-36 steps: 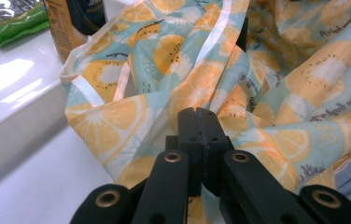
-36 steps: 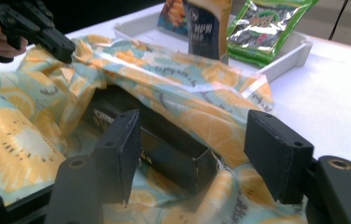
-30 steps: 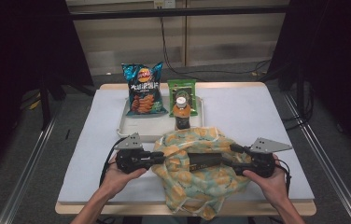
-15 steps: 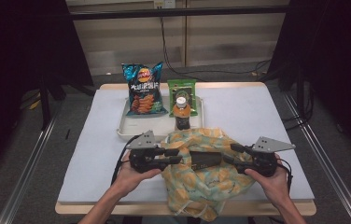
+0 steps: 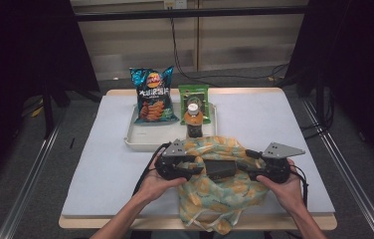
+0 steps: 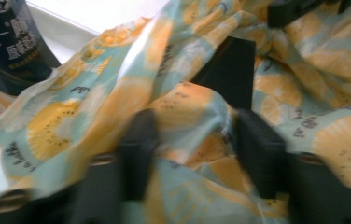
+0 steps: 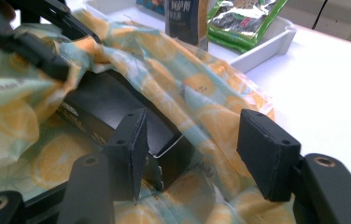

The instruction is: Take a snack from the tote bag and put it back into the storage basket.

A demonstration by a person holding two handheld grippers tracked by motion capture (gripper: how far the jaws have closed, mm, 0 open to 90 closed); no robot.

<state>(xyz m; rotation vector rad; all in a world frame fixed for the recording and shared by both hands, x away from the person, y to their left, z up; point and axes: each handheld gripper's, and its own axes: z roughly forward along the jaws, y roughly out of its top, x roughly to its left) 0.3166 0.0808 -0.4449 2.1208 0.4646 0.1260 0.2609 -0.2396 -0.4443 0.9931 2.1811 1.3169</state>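
A cloth bag (image 5: 220,196) printed with orange slices lies at the table's front, with a black box (image 5: 220,168) in its mouth. My left gripper (image 5: 197,169) reaches in from the left. Its jaws have just been opening, and a fold of the bag (image 6: 187,112) bulges loosely between them, with the black box (image 6: 227,70) just beyond. My right gripper (image 5: 242,167) comes in from the right. Its jaws have opened a little and straddle the bag's edge (image 7: 211,121) and a corner of the black box (image 7: 113,107), the right pad standing off the cloth.
Behind the bag a white tray (image 5: 140,142) holds a dark bottle (image 5: 193,119), a blue crisp packet (image 5: 152,94) and a green packet (image 5: 194,97). The white tabletop (image 5: 105,164) is bare to the left and right. The bag's bottom hangs over the front edge.
My left gripper has moved right, from the bag's left edge onto the cloth near the black box, and its jaws have spread. The right gripper has hardly moved.
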